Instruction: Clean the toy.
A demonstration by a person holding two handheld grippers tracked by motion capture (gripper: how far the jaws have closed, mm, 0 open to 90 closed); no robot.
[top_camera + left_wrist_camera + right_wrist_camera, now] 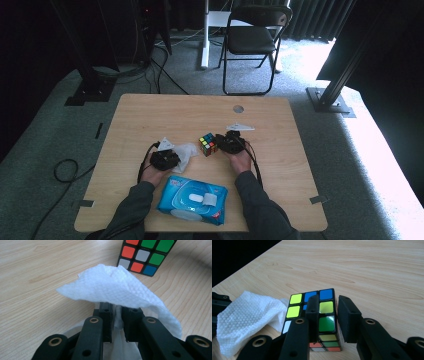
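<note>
The left gripper [168, 156] clamps its fingers [106, 320] on a white wipe [117, 288], near-left of the cube [208, 144] on the table [150, 115]. The right gripper [222, 142] has its fingers [348, 317] closed on the cube's right column, one finger across its top face, the other on its right side.

Table [150, 112]: light wood-grain top with rounded corners, and a small round hole [238, 108] near the far edge, right of centre.

On it:
- Puzzle cube [208, 144], black-framed with mixed coloured stickers, near the middle of the top.
- White textured tissue [186, 152], crumpled, just left of the cube.
- Blue pack of wet wipes [192, 200] with a white flip lid, flat near the near edge, well apart from the cube.
- Strips of grey tape [318, 199] at the near right edge and at the near left corner.
</note>
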